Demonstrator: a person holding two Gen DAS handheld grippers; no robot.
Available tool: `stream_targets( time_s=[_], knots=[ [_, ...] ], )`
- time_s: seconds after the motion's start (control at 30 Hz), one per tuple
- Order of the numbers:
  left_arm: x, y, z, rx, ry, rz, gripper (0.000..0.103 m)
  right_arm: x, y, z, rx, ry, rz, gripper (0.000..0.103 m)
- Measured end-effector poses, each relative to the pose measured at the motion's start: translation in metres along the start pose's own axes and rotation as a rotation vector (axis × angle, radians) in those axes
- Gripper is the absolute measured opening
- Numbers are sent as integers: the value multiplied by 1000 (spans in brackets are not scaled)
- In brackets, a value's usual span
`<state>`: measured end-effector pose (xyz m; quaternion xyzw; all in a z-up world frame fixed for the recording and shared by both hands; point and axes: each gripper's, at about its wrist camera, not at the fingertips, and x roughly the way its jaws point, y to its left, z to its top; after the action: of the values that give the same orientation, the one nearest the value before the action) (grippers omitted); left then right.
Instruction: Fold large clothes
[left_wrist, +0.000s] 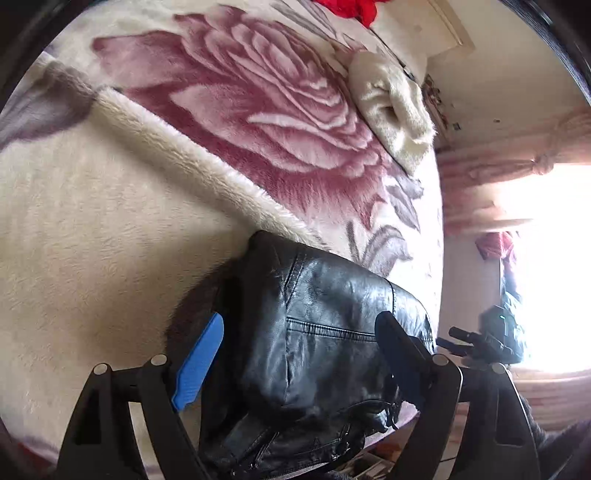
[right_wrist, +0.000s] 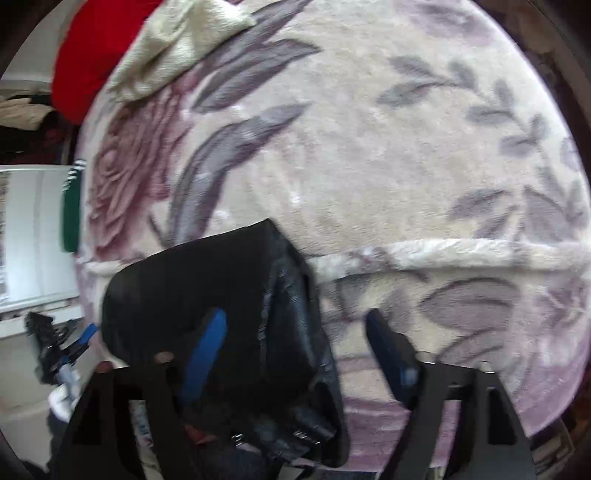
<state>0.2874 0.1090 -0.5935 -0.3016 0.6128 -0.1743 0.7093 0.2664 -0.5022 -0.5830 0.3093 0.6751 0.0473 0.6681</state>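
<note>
A folded black leather jacket (left_wrist: 325, 332) lies at the near edge of a bed covered by a cream blanket with a pink rose print (left_wrist: 258, 103). My left gripper (left_wrist: 299, 332) is open, its blue fingers (left_wrist: 201, 362) spread either side of the jacket bundle. In the right wrist view the same jacket (right_wrist: 221, 295) sits between the fingers of my right gripper (right_wrist: 295, 328), which is open too. Whether either gripper touches the jacket I cannot tell. My right gripper also shows at the bed's edge in the left wrist view (left_wrist: 476, 339).
A cream fluffy garment (left_wrist: 395, 110) lies further up the bed, with a red cloth (left_wrist: 351, 9) beyond it. A bright window with pink curtains (left_wrist: 517, 162) is at the right. A white cabinet (right_wrist: 33, 236) and floor clutter stand left of the bed.
</note>
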Motion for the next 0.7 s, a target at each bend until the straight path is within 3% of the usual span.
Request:
stream_targets(
  time_s=[0.1, 0.2, 0.27, 0.33, 0.37, 0.4, 0.43, 0.47, 0.5, 0.6, 0.7],
  knots=[
    [54, 25, 10, -64, 89, -31, 84, 37, -19, 6, 57, 81, 145, 102],
    [88, 30, 12, -61, 156, -30, 84, 93, -40, 8, 139, 217, 274, 102],
    [92, 26, 9, -25, 150, -15, 85, 117, -44, 4, 141, 270, 311, 103],
    [86, 19, 6, 15, 119, 0, 82, 121, -44, 5, 140, 260, 330, 103],
    [78, 16, 2, 32, 87, -4, 74, 119, -43, 6, 148, 238, 361, 97],
    [74, 14, 1, 39, 75, -4, 43, 117, -42, 6, 157, 222, 397, 58],
    [67, 13, -1, 44, 51, 5, 28, 115, -40, 6, 174, 218, 449, 49],
    [58, 11, -3, 42, 20, 8, 24, 114, -36, 6, 178, 201, 433, 46],
    [49, 10, -3, 29, -7, 2, 18, 110, -31, 5, 160, 184, 418, 36],
    [32, -4, 8, 24, -57, -22, 16, 93, -14, 5, 131, 147, 416, 25],
    [25, -20, 29, 34, -90, -52, 15, 70, 0, 17, 102, 89, 440, 22]
  ],
)
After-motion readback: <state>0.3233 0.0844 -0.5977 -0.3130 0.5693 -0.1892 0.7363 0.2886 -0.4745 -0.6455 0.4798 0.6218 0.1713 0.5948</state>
